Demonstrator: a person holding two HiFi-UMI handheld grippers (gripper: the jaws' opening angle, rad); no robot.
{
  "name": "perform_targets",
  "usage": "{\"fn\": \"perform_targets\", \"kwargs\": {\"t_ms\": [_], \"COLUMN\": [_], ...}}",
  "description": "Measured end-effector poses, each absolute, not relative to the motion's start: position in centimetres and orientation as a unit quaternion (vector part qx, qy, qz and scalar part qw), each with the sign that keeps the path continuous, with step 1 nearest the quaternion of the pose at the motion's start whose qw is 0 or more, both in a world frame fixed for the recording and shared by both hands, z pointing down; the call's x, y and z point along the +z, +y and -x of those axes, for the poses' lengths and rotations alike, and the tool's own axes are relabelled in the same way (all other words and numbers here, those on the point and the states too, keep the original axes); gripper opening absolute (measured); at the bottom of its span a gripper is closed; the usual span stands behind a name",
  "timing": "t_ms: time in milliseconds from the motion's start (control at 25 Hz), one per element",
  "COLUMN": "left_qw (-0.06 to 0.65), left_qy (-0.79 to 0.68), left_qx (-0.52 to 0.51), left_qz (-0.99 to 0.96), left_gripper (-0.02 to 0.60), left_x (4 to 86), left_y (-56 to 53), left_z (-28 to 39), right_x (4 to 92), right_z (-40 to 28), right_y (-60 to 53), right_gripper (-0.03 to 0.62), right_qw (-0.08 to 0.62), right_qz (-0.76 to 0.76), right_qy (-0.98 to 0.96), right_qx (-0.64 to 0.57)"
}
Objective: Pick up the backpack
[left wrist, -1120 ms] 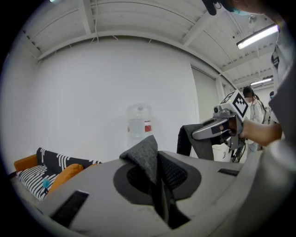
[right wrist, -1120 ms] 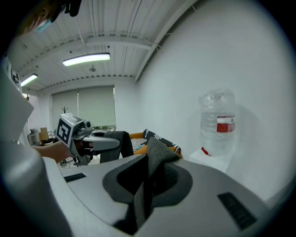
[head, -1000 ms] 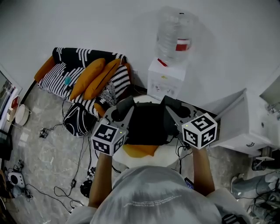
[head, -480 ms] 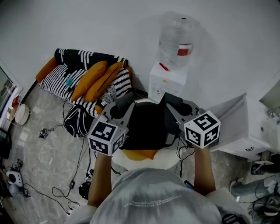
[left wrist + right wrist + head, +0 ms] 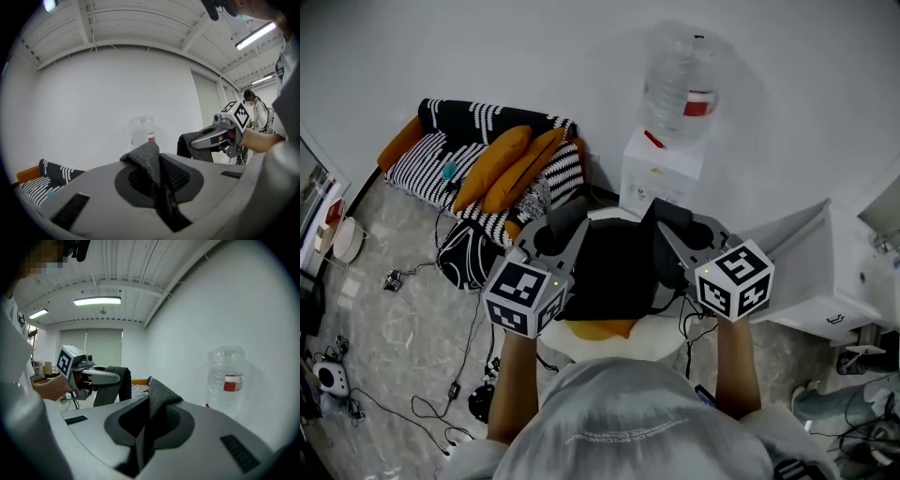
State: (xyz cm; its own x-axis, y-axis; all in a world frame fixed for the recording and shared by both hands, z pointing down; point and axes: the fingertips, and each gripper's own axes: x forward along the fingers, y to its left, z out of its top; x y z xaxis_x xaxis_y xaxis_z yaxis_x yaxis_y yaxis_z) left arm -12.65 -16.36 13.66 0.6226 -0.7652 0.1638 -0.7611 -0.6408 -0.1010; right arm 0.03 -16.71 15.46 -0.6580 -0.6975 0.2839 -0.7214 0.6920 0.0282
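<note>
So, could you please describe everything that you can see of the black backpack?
The backpack is black and looks like soft fabric. It is held up in front of the person between the two grippers, its body slumping between them. The left gripper is shut on one strap, dark woven webbing folded over at the top. The right gripper is shut on the other strap. Whether its bottom touches the orange cushion below cannot be told.

The left gripper (image 5: pixel 565 223) and right gripper (image 5: pixel 664 221) have both risen slightly, lifting the backpack (image 5: pixel 614 267) a little higher. In the head view the left one edges toward 8 o'clock.
</note>
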Motion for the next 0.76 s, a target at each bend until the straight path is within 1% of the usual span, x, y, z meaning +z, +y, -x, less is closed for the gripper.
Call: {"fn": "perform_targets", "kwargs": {"t_ms": [760], "left_qw": [-0.004], "left_qy": [0.428], "left_qx": [-0.108], "left_qz": [0.897], "left_gripper": [0.035], "left_x": [15.2], "left_y": [-16.5], "left_z": [12.6], "right_x": [17.1], "right_z": [-0.1], "right_y": [-16.8], "right_gripper": [0.031], "right_qw": [0.138], "right_qz": [-0.38], "right_qy": [-0.912], "right_qx": [0.064]}}
